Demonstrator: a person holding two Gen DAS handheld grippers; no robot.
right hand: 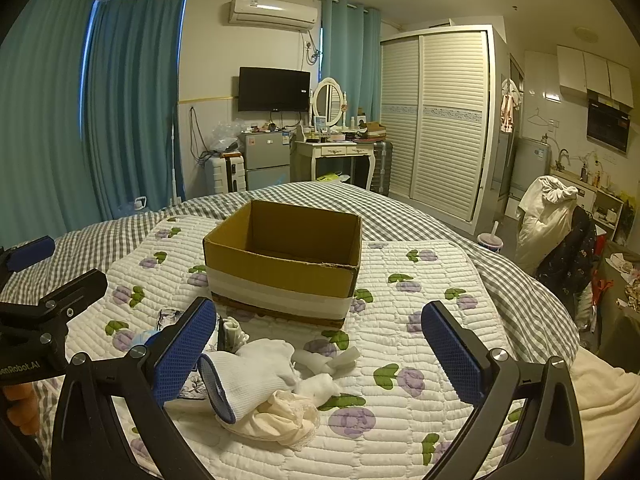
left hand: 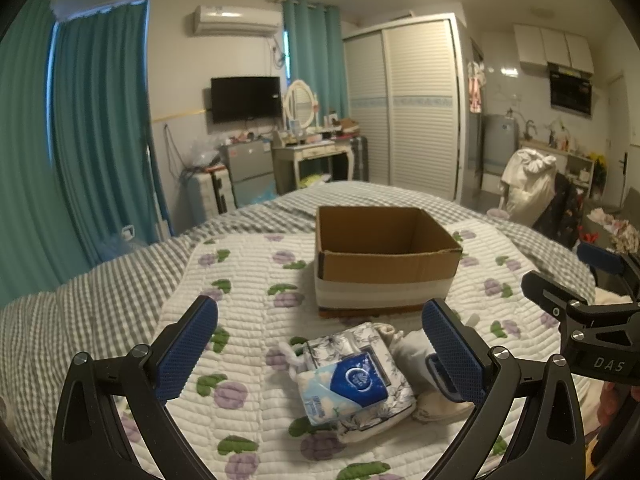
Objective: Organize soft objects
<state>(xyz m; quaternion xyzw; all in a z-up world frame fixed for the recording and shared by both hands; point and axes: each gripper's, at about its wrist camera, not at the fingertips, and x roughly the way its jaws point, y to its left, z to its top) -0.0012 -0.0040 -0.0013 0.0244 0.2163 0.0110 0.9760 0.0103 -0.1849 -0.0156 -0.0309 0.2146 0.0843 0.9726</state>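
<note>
Pretty lived-in studio room here. Long teal curtains [right hand: 120, 100] cover the left wall, with a white wall-mounted air conditioner [right hand: 274, 12] up high and a black flat-screen TV [right hand: 274, 89] under it. Below the TV there's a small grey two-door fridge [right hand: 266, 160] next to a white hard-shell suitcase [right hand: 226, 174]. Just right of that sits a cream dressing table [right hand: 340, 152] with an oval white-framed mirror [right hand: 329, 101], top cluttered with small stuff I can't make out. A big white louvred sliding wardrobe [right hand: 436, 120] fills the back right. Far right, a chair piled with white laundry [right hand: 546, 208] stands near a kitchen counter, under white wall cabinets [right hand: 592, 76] and a black range hood [right hand: 608, 126].
</note>
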